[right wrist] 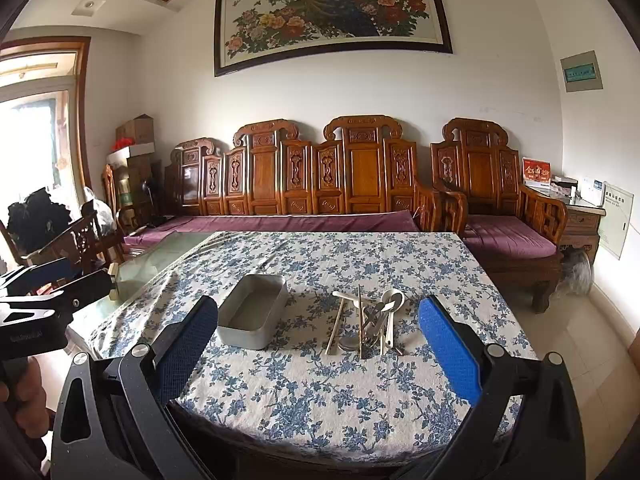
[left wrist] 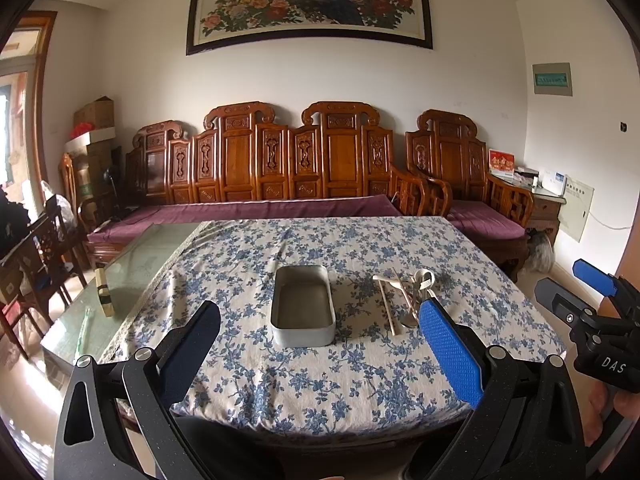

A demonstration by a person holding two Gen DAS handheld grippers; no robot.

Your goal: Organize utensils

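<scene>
Floral tablecloth (left wrist: pixel 360 380), rounded metal tin (left wrist: pixel 303 307), heaped utensils (right wrist: pixel 370 320)

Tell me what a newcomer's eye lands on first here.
The big peacock painting on the wall above the carved wooden sofa. Then the blue floral tablecloth, bearing an empty metal tin with a jumble of utensils to its right.

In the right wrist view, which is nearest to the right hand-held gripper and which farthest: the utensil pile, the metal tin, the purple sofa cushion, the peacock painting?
From the right hand-held gripper:
1. Utensil pile, straight ahead on the tablecloth.
2. Metal tin, ahead to the left; close to the pile in distance, hard to separate.
3. Purple sofa cushion, beyond the table.
4. Peacock painting, high on the wall.
</scene>
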